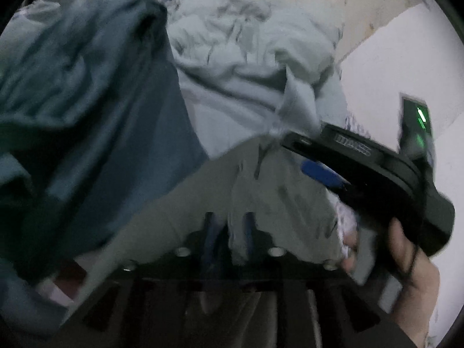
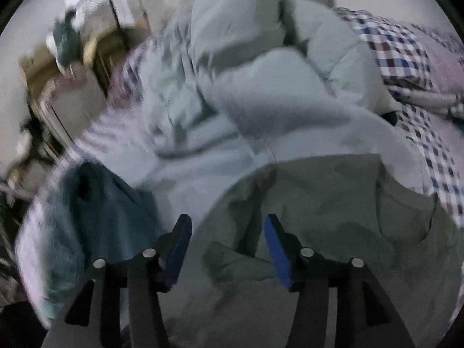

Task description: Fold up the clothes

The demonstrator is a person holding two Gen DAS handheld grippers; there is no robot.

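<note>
An olive-grey garment (image 1: 203, 191) hangs across the lower part of the left wrist view. A fold of it is pinched between the fingers of my left gripper (image 1: 230, 232), which is shut on it. In the same view my right gripper (image 1: 333, 171) sits at the garment's right edge, held by a hand (image 1: 411, 266). The right wrist view shows my right gripper (image 2: 229, 249) open, its blue pads (image 2: 277, 249) wide apart just over the olive-grey garment (image 2: 333, 232). Nothing is between them. Both views are blurred.
A teal garment (image 1: 87, 101) lies at the left, also in the right wrist view (image 2: 101, 208). Pale grey-green clothes (image 2: 232, 87) are heaped behind on a checked bedsheet (image 2: 406, 43). A wooden bed frame (image 2: 58, 92) is at the left and a white wall (image 1: 391, 58) at the right.
</note>
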